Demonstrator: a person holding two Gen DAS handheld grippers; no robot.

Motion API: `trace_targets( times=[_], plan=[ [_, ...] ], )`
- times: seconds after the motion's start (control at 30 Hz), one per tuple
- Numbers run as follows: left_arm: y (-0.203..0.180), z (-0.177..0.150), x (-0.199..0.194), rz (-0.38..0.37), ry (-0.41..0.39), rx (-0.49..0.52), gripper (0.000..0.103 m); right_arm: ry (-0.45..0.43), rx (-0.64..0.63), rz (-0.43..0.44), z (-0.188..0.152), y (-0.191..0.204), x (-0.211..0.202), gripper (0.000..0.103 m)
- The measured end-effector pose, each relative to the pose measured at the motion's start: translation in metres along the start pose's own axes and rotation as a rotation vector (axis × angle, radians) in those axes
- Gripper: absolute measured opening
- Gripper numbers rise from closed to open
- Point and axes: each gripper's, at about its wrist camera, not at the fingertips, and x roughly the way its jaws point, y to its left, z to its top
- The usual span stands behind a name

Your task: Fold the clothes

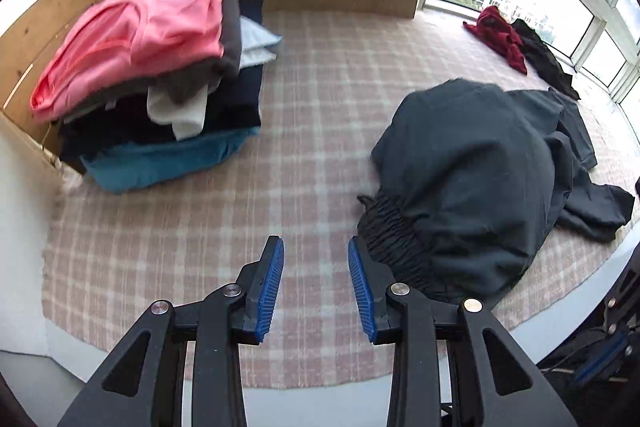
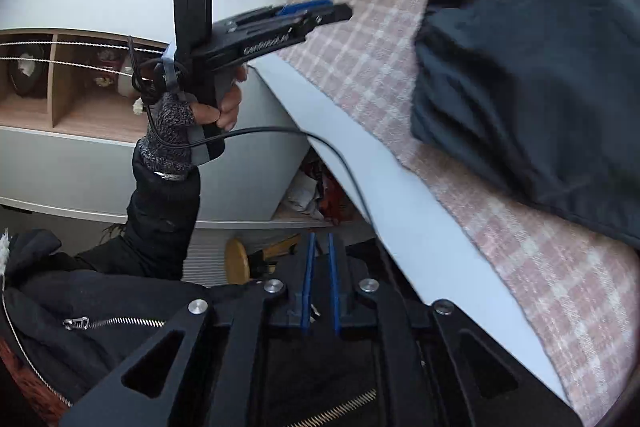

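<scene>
Dark soft trousers (image 1: 472,187) lay bunched right of frame on checked blanket (image 1: 312,99) | limp, light; grasp at elastic waistband (image 1: 392,227) | left gripper (image 1: 316,283) part open, empty | right gripper (image 2: 320,283) nearly closed, empty

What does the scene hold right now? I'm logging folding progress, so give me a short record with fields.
surface: pink plaid blanket
folded stack: pink top uppermost, teal piece at the bottom
to fold: dark garment, bunched
further back: red garment by the window
left tool: open, holds nothing
right tool: narrow gap, holds nothing
</scene>
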Motion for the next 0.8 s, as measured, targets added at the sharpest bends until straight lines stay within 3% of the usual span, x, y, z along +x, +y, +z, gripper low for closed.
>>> trace_targets(
  times=[0.07,0.17,0.2,0.3,0.4,0.43,0.5,0.53,0.57,0.6,0.63,0.8],
  plan=[
    [0.002,-0.007,0.013,-0.073,0.050,-0.032,0.049,-0.099,0.050,-0.083,-0.008,-0.022,-0.036,0.042],
    [-0.006,-0.005,0.033,-0.203,0.095,-0.073,0.053,-0.267,0.095,-0.264,-0.005,-0.053,-0.085,0.047],
    [-0.011,-0.002,0.039,-0.245,0.101,-0.084,0.058,-0.307,0.098,-0.312,0.004,-0.062,-0.097,0.049],
    [-0.030,0.009,0.060,-0.328,0.130,-0.092,0.068,-0.356,0.091,-0.408,0.043,-0.090,-0.112,0.053],
    [-0.055,0.016,0.077,-0.349,0.149,-0.052,0.066,-0.316,0.077,-0.460,0.090,-0.113,-0.100,0.053],
    [-0.063,0.016,0.080,-0.348,0.147,-0.035,0.065,-0.287,0.075,-0.436,0.099,-0.121,-0.092,0.053],
    [-0.077,0.018,0.081,-0.354,0.141,-0.001,0.051,-0.229,0.071,-0.387,0.116,-0.138,-0.075,0.053],
    [-0.083,0.018,0.079,-0.357,0.131,0.014,0.050,-0.192,0.064,-0.365,0.123,-0.144,-0.065,0.053],
    [-0.087,0.018,0.076,-0.360,0.115,0.028,0.041,-0.143,0.046,-0.345,0.125,-0.145,-0.054,0.044],
    [-0.090,0.018,0.072,-0.376,0.101,0.039,0.012,-0.101,0.023,-0.324,0.122,-0.143,-0.046,0.030],
    [-0.091,0.016,0.067,-0.382,0.092,0.046,0.000,-0.063,0.000,-0.304,0.116,-0.139,-0.040,0.004],
    [-0.086,0.005,0.043,-0.311,0.078,0.059,0.003,0.130,-0.110,-0.226,0.059,-0.097,-0.017,0.004]
  ],
)
